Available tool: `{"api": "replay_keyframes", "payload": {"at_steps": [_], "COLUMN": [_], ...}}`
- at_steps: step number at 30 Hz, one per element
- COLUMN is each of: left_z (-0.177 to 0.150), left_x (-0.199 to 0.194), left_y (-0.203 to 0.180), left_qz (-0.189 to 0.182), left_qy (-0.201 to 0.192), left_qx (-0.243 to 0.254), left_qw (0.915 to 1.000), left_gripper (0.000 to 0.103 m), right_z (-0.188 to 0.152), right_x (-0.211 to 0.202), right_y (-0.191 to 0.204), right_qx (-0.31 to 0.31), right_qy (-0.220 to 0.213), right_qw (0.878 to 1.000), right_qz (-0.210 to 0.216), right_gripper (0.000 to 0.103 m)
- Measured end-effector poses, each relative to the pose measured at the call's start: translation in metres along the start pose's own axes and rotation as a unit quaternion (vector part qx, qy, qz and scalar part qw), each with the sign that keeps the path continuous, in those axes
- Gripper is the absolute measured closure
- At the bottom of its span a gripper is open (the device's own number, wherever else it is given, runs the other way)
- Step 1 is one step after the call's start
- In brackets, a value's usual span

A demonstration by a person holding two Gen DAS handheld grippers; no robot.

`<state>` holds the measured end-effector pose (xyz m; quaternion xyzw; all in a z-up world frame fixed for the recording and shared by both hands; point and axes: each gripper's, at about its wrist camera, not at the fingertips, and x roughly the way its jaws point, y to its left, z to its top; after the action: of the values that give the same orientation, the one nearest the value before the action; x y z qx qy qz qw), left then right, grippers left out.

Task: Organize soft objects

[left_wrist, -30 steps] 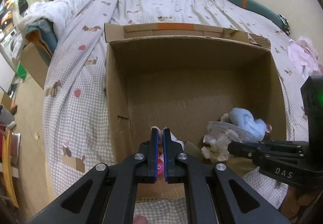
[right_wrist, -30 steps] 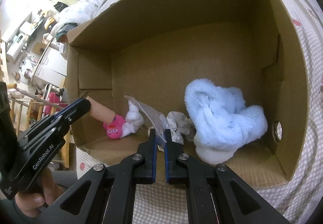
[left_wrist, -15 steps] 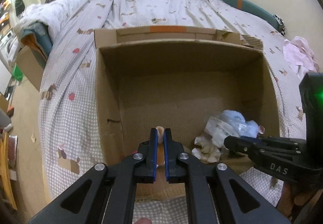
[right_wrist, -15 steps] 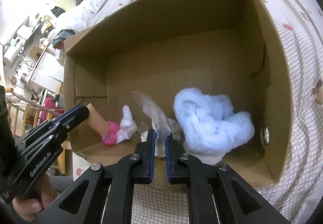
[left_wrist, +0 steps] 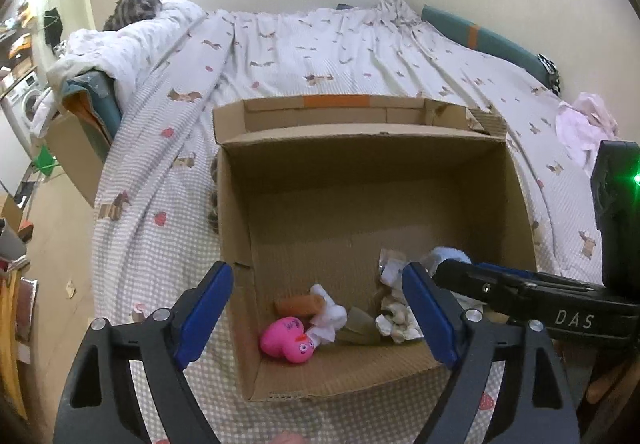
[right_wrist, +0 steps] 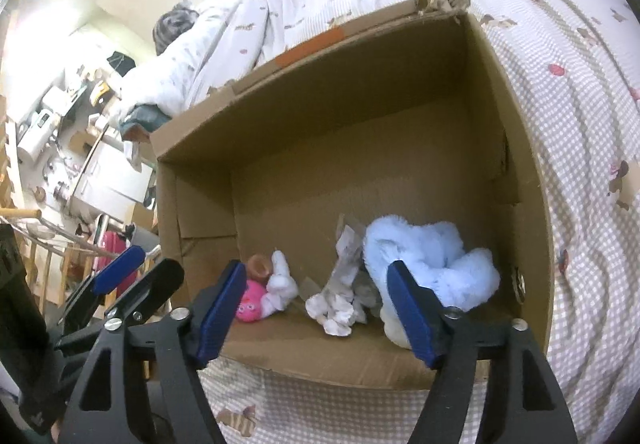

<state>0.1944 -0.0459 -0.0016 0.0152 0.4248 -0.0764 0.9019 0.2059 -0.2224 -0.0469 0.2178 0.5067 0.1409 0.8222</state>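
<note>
An open cardboard box [left_wrist: 360, 148] stands on the bed, also in the right wrist view [right_wrist: 516, 148]. On its floor lie a pink and white soft toy [left_wrist: 298, 332] [right_wrist: 264, 292], a crumpled white packet [left_wrist: 394, 318] [right_wrist: 340, 300] and a fluffy light blue plush [right_wrist: 432, 264] [left_wrist: 448, 256]. My left gripper [left_wrist: 316, 318] is open and empty above the box's near left corner. My right gripper [right_wrist: 314, 308] is open and empty above the near edge, over the packet.
The bed [left_wrist: 320, 44] has a patterned sheet. A white duvet [left_wrist: 132, 40] with a grey cat [left_wrist: 136, 6] lies at the far left. Pink cloth [left_wrist: 580, 124] lies at the right. Another cardboard box [left_wrist: 76, 148] hangs off the bed's left side, above the floor [left_wrist: 52, 244].
Both grippers have opened and drawn back. The left let go of the pink toy and the right let go of the white packet. Both now lie on the box floor.
</note>
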Motion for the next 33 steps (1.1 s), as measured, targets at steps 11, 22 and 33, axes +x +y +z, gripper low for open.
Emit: {"api": "replay_keyframes", "payload": {"at_steps": [11,22,33], "left_z": [-0.003,-0.035,-0.079], "left_x": [-0.044,-0.076,-0.105], "left_y": [0.025,0.051,0.055], "left_qz": [0.000,0.025,-0.011], "left_qy": [-0.047,-0.036,-0.010], "left_qx": [-0.038,-0.062,-0.125], "left_qw": [0.9982,0.9971,0.9920], "left_gripper": [0.001,0.001,0.001], "right_z": [0.000,-0.027,-0.065], "right_x": [-0.056,-0.099,-0.112], "right_y": [-0.010,-0.013,0.006], "right_qx": [0.039,0.006,-0.031], "right_qy": [-0.090,-0.108,-0.106], "right_qw": [0.995,0.991,0.990], "right_qz": [-0.019,-0.076,-0.086], "right_gripper": [0.000,0.000,0.000]}}
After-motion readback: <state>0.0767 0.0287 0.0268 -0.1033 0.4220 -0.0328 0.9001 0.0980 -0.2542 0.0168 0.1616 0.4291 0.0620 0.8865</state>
